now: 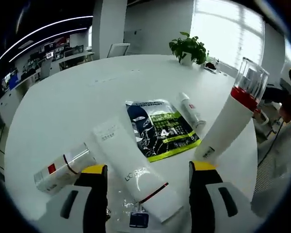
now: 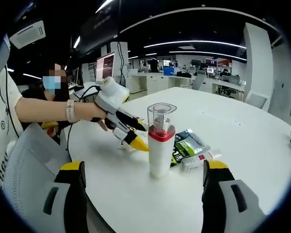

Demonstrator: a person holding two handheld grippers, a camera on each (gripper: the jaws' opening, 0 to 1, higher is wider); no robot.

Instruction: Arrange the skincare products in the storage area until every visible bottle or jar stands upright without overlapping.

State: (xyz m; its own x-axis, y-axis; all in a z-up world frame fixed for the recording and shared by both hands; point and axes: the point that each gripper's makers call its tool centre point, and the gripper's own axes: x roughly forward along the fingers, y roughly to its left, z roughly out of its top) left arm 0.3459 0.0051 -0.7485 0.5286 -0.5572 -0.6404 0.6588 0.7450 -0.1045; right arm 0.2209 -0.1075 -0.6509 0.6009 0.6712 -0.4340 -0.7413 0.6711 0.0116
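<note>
We start at the left of the left gripper view, where a squat white bottle with a clear cap lies flat on the desk, a red mark on its side, just left of our left tongs. Those tongs stand wide apart with nothing held. Between the jaws runs the long L'Oréal tube, smooth white plastic, flat-bodied, its long axis slanting from far left to near right, the end with a dark-and-red band nearest us. So the left tongs are the nearer pair, and we judge the tube the likely next pick, across its narrow width.

Moving right, a glossy dark-and-green sachet lies flat, touching the tube's side. Beyond it a small white tube lies along the sachet's right edge. Farthest right, the tall white pump bottle with red collar and clear cap already stands upright.

In the right gripper view, our right tongs gape open, empty, the pump bottle just ahead between the jaws.
</note>
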